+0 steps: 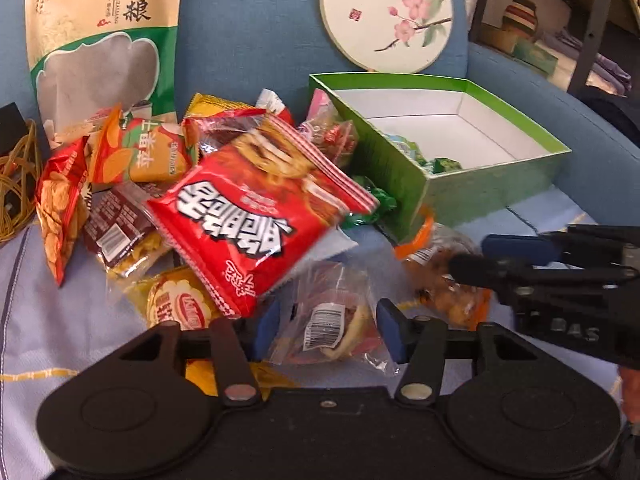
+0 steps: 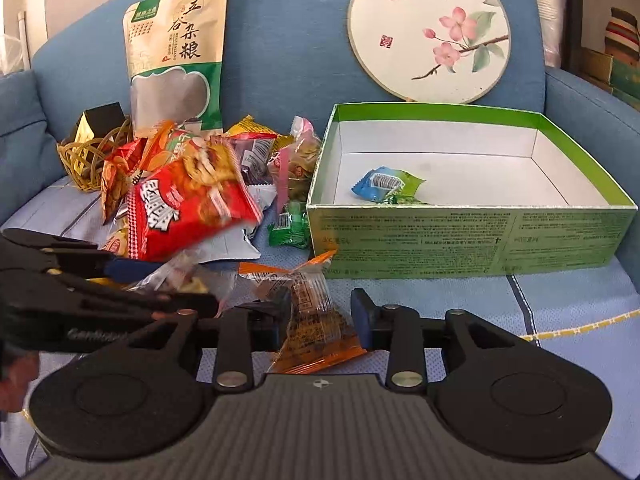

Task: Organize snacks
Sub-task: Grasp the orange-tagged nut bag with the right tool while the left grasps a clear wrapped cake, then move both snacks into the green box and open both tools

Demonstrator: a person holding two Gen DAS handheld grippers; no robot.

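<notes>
Bright, even daylight; fisheye bending at the edges; the red snack packet is motion-blurred.

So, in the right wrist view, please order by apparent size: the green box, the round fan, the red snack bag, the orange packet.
1. green box
2. round fan
3. red snack bag
4. orange packet, though it lies nearest the camera, so the last two are unsure.

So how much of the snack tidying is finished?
Barely begun. The green cardboard box holds only a few small blue and green sweets. The right gripper is open around an orange-edged clear packet; the left gripper straddles another clear packet. The heaped pile around the red noodle packet remains.
</notes>
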